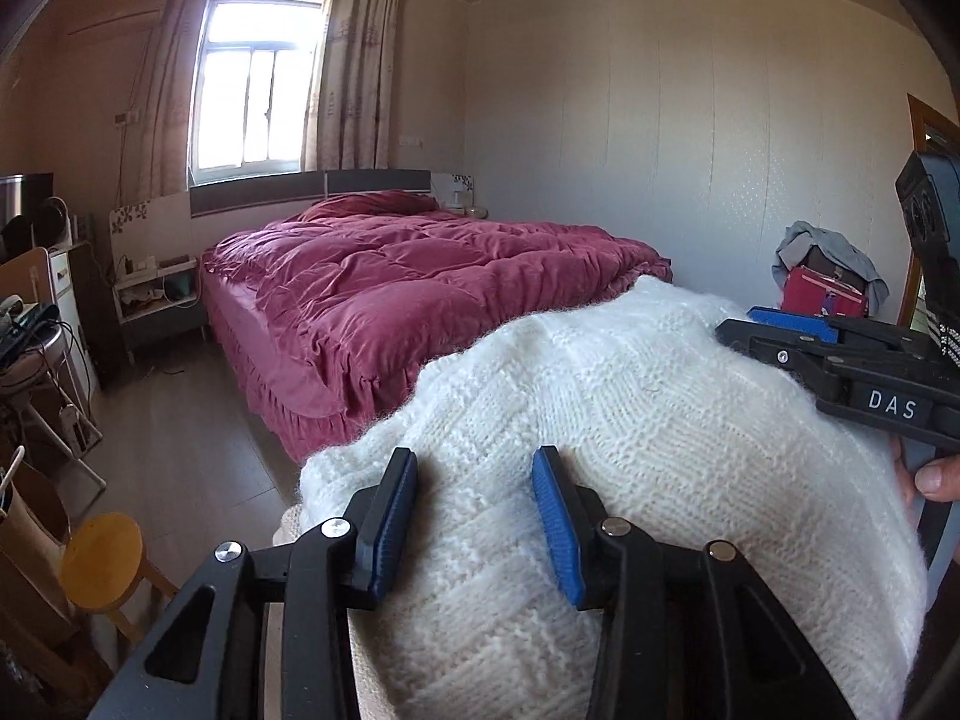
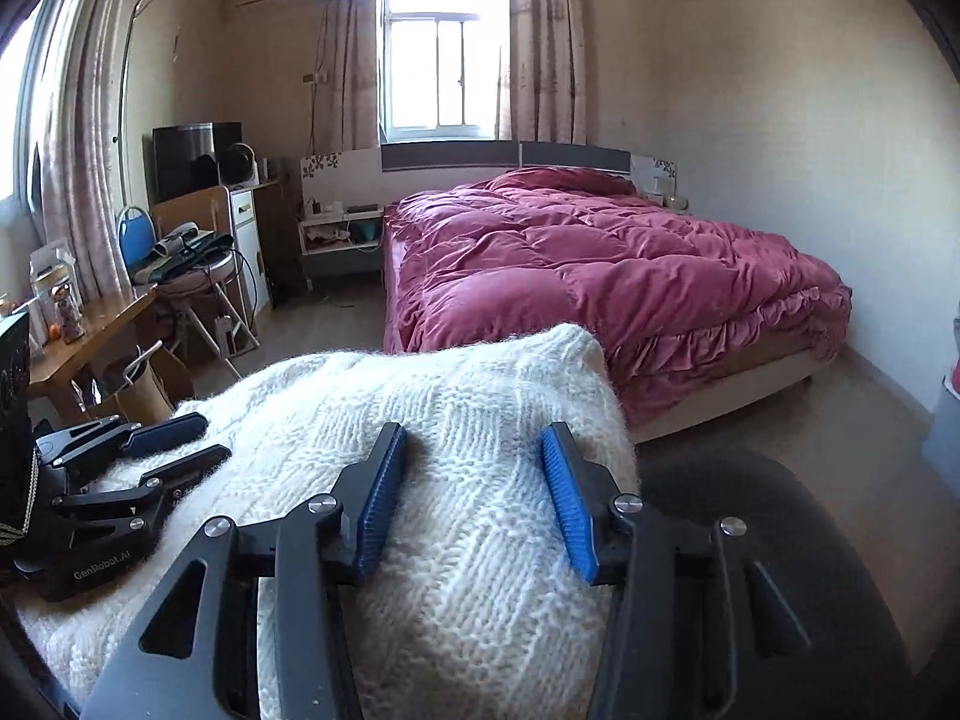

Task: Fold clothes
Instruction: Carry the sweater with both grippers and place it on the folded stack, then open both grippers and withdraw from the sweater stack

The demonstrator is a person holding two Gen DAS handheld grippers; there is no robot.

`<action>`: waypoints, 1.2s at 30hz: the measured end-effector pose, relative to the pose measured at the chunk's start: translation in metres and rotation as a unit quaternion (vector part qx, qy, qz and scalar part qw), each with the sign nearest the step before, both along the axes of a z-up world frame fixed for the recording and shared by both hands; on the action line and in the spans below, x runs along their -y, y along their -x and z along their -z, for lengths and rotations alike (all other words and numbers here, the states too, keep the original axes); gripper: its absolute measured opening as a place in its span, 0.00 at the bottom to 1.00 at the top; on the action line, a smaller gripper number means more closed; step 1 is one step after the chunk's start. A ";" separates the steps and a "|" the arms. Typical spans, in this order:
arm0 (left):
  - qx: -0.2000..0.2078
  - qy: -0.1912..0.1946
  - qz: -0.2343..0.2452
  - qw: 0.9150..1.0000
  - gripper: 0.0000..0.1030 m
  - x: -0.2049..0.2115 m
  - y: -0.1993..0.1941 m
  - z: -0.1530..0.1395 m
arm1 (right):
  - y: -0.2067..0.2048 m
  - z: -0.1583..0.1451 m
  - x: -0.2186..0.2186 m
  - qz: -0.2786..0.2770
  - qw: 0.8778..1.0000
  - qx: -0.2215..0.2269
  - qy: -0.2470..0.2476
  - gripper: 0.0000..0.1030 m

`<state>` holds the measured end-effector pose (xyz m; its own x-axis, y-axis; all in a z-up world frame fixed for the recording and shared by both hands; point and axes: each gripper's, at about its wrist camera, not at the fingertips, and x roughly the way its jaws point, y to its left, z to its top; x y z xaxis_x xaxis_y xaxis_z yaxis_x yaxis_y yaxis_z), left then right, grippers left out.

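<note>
Left wrist view puts the left tool (image 1: 474,510) low over a white knitted sweater (image 1: 600,420), its two blue pads (image 1: 555,516) apart with a hump of the knit bulging up between them. The pads flank that hump, but I cannot tell whether they press on it, so no firm hold can be claimed. Off to the right and a little farther away, the right tool (image 1: 780,330) lies across the same sweater, pointing leftward in this view, with a hand (image 1: 936,474) on its handle at the frame's edge.

Right wrist view shows the right tool (image 2: 474,480) likewise parted, blue pads either side of a ridge of sweater (image 2: 420,408), with the left tool (image 2: 174,444) at the near left resting on the knit. Again, contact cannot be settled from here.

Both tools sit side by side on the near half of the bundle. The sweater is heaped in front of them and runs away toward a bed with a red quilt (image 2: 600,264); its long axis seems to lie along the pointing direction, rounded far end nearest the bed. What carries it is hidden. Judging by this, any fold goes forward, and neither hand is clearly nearer the far edge.
</note>
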<state>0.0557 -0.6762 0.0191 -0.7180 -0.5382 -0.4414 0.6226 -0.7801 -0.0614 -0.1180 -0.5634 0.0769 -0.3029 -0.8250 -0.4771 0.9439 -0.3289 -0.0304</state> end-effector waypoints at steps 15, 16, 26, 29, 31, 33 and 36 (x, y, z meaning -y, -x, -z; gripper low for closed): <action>-0.065 -0.114 -0.177 0.975 0.42 -0.104 -0.116 0.005 | -0.055 -0.014 -0.158 0.122 0.991 0.050 0.032 1.00; -0.063 -0.112 -0.180 0.975 0.42 -0.119 -0.115 0.011 | -0.063 -0.009 -0.169 0.122 0.991 0.052 0.035 1.00; -0.044 -0.058 -0.160 0.984 0.43 -0.222 -0.092 0.038 | -0.125 0.053 -0.221 0.123 0.991 0.046 0.031 1.00; -0.033 -0.050 -0.171 0.983 0.44 -0.231 -0.091 0.048 | -0.129 0.060 -0.216 0.113 0.992 0.059 0.018 1.00; -0.021 -0.069 -0.176 0.982 0.44 -0.227 -0.091 0.054 | -0.133 0.057 -0.217 0.112 0.992 0.051 0.021 1.00; 0.000 -0.083 -0.179 0.980 0.44 -0.222 -0.088 0.060 | -0.138 0.055 -0.217 0.112 0.993 0.039 0.022 1.00; 0.017 -0.095 -0.180 0.979 0.44 -0.219 -0.086 0.067 | -0.145 0.055 -0.215 0.108 0.994 0.023 0.014 1.00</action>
